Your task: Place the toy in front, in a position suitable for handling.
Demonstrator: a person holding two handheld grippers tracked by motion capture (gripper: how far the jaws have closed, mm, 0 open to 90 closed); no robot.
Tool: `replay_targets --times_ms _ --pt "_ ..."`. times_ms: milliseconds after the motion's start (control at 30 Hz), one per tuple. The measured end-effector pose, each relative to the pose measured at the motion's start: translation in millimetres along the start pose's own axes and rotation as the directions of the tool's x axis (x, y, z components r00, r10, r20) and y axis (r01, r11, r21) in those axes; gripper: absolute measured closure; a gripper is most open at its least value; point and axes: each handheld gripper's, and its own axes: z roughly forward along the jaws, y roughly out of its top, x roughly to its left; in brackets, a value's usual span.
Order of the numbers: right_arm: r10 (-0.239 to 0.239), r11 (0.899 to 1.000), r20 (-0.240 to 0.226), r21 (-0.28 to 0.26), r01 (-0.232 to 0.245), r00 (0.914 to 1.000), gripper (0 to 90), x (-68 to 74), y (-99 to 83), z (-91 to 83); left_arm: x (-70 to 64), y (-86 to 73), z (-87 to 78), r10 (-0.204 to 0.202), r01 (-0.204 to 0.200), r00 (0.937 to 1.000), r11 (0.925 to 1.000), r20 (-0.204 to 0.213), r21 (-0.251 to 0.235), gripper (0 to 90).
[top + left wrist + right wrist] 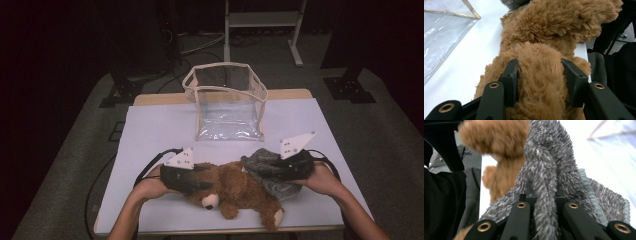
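Right tool (545, 201) pinching grey fuzzy cloth (549, 165); brown plush bear (496, 147) behind it

Each hand-held gripper, the left gripper (202, 181) and the right gripper (272, 167), has a black body, a white three-cornered top plate and a trailing black cable. Matte black jaws carry brass-ringed screw holes. Forearms are bare.

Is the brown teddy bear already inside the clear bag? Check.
No, the brown teddy bear lies on the table, in front of the clear bag.
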Motion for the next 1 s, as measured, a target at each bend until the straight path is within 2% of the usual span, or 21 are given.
replay_targets --times_ms 100,200,300,333,400,467,500,567,600,767,833,900,1000 --pt "0.023 1.0 0.018 0.001 -0.023 0.9996 80.7 -0.6 -8.0 -10.5 0.1 1.7 1.8 0.002 -0.002 1.0 1.0 0.002 0.0 52.2" --pt "-0.003 1.0 0.025 -0.001 0.003 0.9997 80.7 1.1 1.5 -9.9 -0.2 3.8 2.9 0.01 -0.01 0.9999 0.9999 0.004 0.011 52.1" --pt "-0.051 0.998 -0.002 -0.026 0.051 0.9987 80.7 2.6 27.4 3.2 -0.3 5.1 2.6 0.023 -0.023 0.9997 0.9995 0.001 0.021 52.0" --pt "-0.051 0.998 -0.002 -0.026 0.051 0.9987 80.7 2.6 27.4 3.2 -0.7 5.1 2.6 0.021 -0.021 0.9998 0.9996 0.002 0.02 52.0" --pt "-0.074 0.997 -0.023 -0.027 0.073 0.997 80.6 3.0 39.9 15.6 -0.9 4.6 2.4 0.02 -0.02 0.9998 0.9997 0.002 0.016 51.7" --pt "-0.08 0.997 -0.039 -0.008 0.079 0.9961 80.6 3.2 44.4 26.3 -1.5 3.6 1.6 0.018 -0.018 0.9998 0.9998 0.0 0.011 51.1" --pt "-0.072 0.997 -0.046 0.019 0.073 0.9963 80.7 2.0 40.5 34.2 -1.7 2.3 0.3 0.014 -0.014 0.9999 0.9999 0.001 0.003 49.4" --pt "-0.066 0.998 -0.048 0.021 0.067 0.9967 80.7 1.3 37.5 35.3 -1.8 1.7 -1.1 0.01 -0.01 0.9999 0.9999 0.001 -0.007 48.3" --pt "-0.046 0.999 -0.052 0.014 0.046 0.9976 80.8 0.7 32.4 34.1 -1.7 1.6 -2.1 0.01 -0.01 0.9999 0.9999 0.001 -0.009 46.8" --pt "-0.014 1.0 -0.046 0.002 0.014 0.9989 81.0 1.2 13.6 26.4 -0.2 2.0 -12.4 -0.006 0.005 0.9998 0.9995 -0.021 -0.031 37.4" --pt "0.004 1.0 -0.041 -0.003 -0.004 0.9992 81.0 1.3 7.2 22.5 1.1 0.0 -17.7 -0.026 0.025 0.999 0.999 -0.036 -0.038 34.9" --pt "0.015 1.0 -0.039 -0.007 -0.015 0.9991 81.0 0.2 0.6 18.2 1.5 -2.4 -19.3 -0.036 0.035 0.9988 0.9988 -0.034 -0.034 35.1" --pt "0.034 0.999 -0.042 -0.008 -0.035 0.9985 81.0 -1.1 -4.2 13.5 1.1 -6.8 -14.6 -0.031 0.03 0.9994 0.9987 -0.014 -0.041 44.4"
